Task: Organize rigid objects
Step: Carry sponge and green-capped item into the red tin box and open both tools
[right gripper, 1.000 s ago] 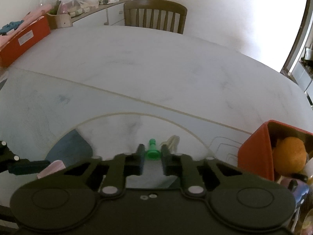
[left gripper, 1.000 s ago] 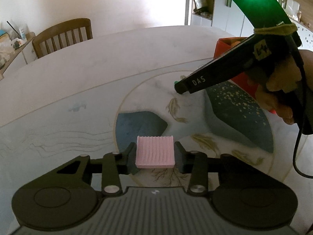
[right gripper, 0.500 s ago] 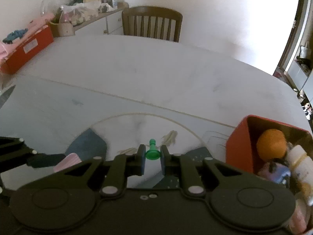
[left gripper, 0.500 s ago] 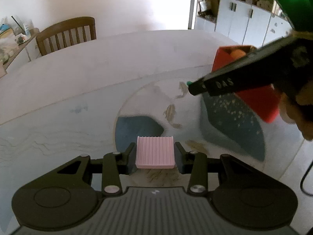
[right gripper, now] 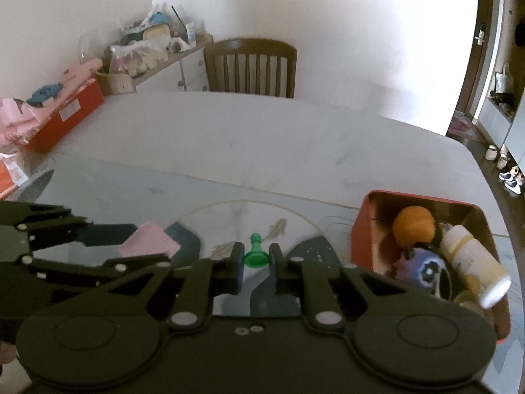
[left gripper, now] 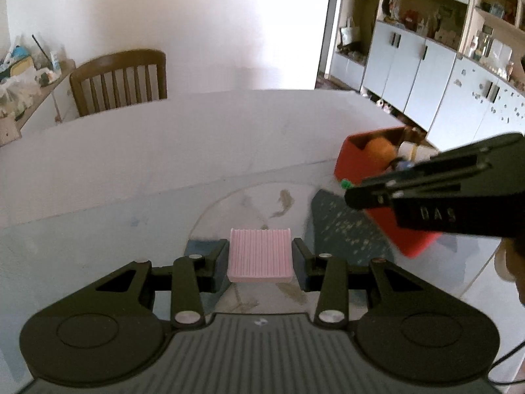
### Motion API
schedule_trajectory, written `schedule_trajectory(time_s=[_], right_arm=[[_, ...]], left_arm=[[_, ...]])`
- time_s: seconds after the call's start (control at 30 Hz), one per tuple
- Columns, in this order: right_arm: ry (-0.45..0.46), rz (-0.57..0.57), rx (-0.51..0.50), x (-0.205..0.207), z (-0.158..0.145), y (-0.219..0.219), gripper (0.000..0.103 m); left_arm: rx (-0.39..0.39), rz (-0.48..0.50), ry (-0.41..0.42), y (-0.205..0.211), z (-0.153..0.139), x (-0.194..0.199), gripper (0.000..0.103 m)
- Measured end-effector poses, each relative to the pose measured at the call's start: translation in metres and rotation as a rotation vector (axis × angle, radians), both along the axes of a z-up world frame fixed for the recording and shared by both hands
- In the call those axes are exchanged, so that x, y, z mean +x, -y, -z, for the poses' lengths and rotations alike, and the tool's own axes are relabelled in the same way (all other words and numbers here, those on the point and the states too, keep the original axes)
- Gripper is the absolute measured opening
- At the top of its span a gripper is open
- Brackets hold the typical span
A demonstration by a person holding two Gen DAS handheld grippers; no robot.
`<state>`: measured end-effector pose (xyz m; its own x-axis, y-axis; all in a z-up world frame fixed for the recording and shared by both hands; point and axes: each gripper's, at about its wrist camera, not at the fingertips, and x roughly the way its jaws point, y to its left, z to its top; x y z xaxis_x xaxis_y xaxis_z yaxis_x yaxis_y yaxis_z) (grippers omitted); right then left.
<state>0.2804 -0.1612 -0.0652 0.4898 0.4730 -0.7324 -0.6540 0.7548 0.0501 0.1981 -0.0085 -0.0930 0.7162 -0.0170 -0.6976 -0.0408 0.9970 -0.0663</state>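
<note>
- Green plastic first: the right gripper (right gripper: 256, 259) is clamping a small green pawn (right gripper: 255, 256) by its round base, the piece's long axis pointing forward and away from the jaws, knob end out front.
- Pink next, off to that gripper's left: the left gripper (left gripper: 260, 256) is pinching a ridged pink block (left gripper: 260, 254) squarely between its two pads, the ribs running along the line of the fingers.
- Both pieces are hanging clear above the painted table mat (right gripper: 229, 216), neither one touching it.
- Now the relation that matters: the red bin (right gripper: 361, 229) is sitting ahead and to the right of the right gripper, just beside it, open side up, already carrying an orange ball (right gripper: 414, 225) and a pale bottle (right gripper: 472, 262).
- From the left wrist view, that same bin is lying well off to the right and further out, with the right gripper's dark body crossing in front of it.
- So the right hand looks the nearer one; I'm judging the pawn gets dropped first, with a short swing rightward over the rim.
- Farther out, the bare tabletop is stretching away to a wooden chair (right gripper: 252, 65).
</note>
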Motion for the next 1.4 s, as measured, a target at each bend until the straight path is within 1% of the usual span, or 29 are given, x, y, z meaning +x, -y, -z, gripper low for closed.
schedule_trajectory(time_s=[0.27, 0.5, 0.7, 1.1, 1.3, 1.4], right_arm=[[0.019, 0.014, 0.038, -0.009, -0.013, 0.041, 0.014], [0.017, 0.061, 0.041, 0.000, -0.015, 0.088, 0.014], [0.014, 0.107, 0.034, 0.014, -0.012, 0.129, 0.014], [-0.010, 0.142, 0.019, 0.045, 0.006, 0.190, 0.014], [-0.031, 0.160, 0.006, 0.063, 0.019, 0.206, 0.014], [-0.040, 0.152, 0.001, 0.069, 0.025, 0.207, 0.014]], left_arm=[[0.008, 0.031, 0.038, 0.034, -0.023, 0.006, 0.040], [0.006, 0.043, 0.039, 0.063, -0.025, 0.020, 0.040], [0.014, 0.071, 0.039, 0.099, -0.025, 0.037, 0.040], [0.035, 0.134, 0.012, 0.173, -0.013, 0.073, 0.040], [0.046, 0.153, -0.041, 0.197, 0.003, 0.099, 0.040], [0.047, 0.142, -0.077, 0.202, 0.013, 0.110, 0.040]])
